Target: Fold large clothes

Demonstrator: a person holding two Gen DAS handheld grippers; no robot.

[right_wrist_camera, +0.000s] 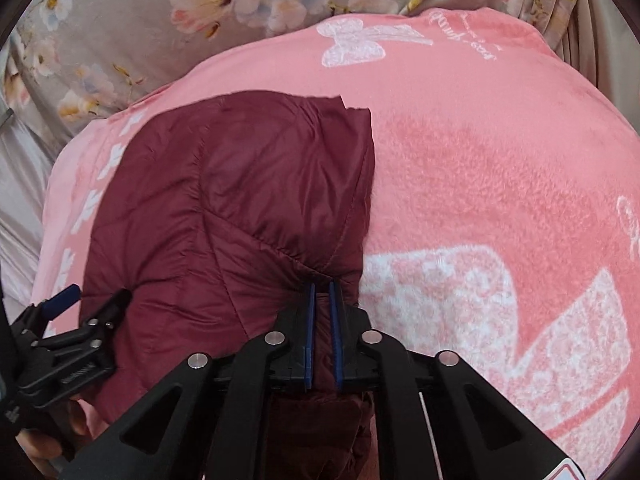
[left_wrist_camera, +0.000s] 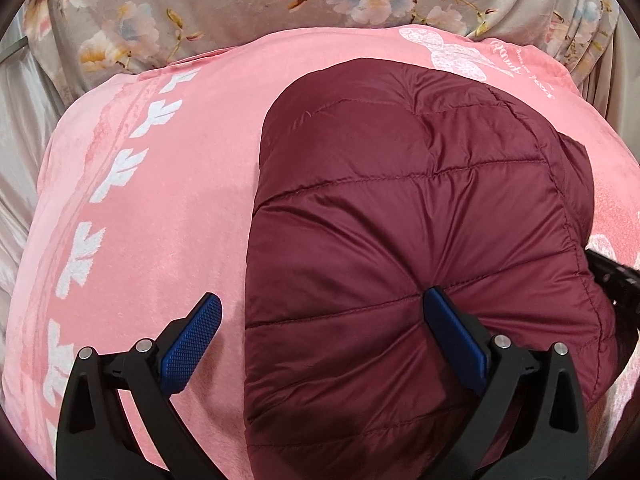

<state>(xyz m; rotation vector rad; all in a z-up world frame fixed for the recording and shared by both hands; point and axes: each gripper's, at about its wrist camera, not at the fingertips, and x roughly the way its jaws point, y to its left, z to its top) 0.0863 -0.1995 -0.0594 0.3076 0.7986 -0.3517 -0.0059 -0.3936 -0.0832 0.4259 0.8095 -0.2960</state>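
Observation:
A maroon quilted puffer jacket (left_wrist_camera: 400, 216) lies folded on a pink blanket (left_wrist_camera: 160, 200); it also shows in the right wrist view (right_wrist_camera: 240, 200). My left gripper (left_wrist_camera: 320, 312) is open, its left finger over the blanket and its right finger (left_wrist_camera: 452, 328) pressing into the jacket's near left part. My right gripper (right_wrist_camera: 322, 292) is shut on the jacket's near right edge, with fabric pinched between the blue pads. The left gripper also shows at the left of the right wrist view (right_wrist_camera: 92, 300).
The pink blanket (right_wrist_camera: 480, 160) with white butterfly prints covers a bed. A grey floral cover (left_wrist_camera: 200, 0) lies behind it. Pale satin fabric (left_wrist_camera: 20, 140) hangs at the left. Part of the right gripper (left_wrist_camera: 616, 280) shows at the right edge.

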